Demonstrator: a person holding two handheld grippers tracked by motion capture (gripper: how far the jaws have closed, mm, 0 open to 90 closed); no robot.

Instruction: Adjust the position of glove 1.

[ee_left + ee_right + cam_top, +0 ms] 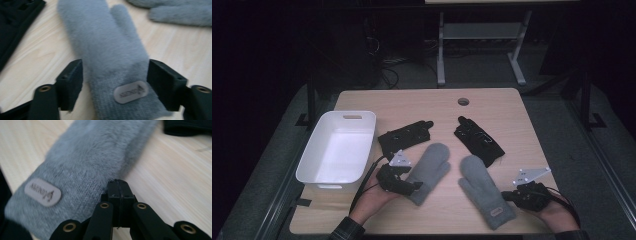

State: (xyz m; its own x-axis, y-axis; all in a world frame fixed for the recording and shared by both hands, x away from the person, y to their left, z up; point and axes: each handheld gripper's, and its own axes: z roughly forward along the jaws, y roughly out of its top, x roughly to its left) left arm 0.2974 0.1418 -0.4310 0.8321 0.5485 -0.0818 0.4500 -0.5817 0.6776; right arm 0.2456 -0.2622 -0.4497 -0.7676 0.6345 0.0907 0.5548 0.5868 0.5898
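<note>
1. Table (422, 105) first: its pale wood top carried everything, and your forearms came in over its near edge.
2. At the left side sat the white bin (314, 150), open and with nothing in it.
3. Two grey mittens lay side by side near you. The left mitten (429, 170) pointed away and slightly right; the right mitten (482, 192) lay just beside it, apart, its cuff with a pale label toward you.
4. Two black gloves lay beyond them: one (406, 136) between the bin and the left mitten, the other (478, 140) past the right mitten's tip.
5. Your left gripper (113, 86) stood wide open, its jaws on either side of the left mitten's cuff (120, 100) and not pressing it; the cuff rested flat on the wood.
6. Your right gripper (118, 187) had its jaws pressed together with nothing between them, the tips at the edge of the right mitten's cuff (62, 202).
</note>
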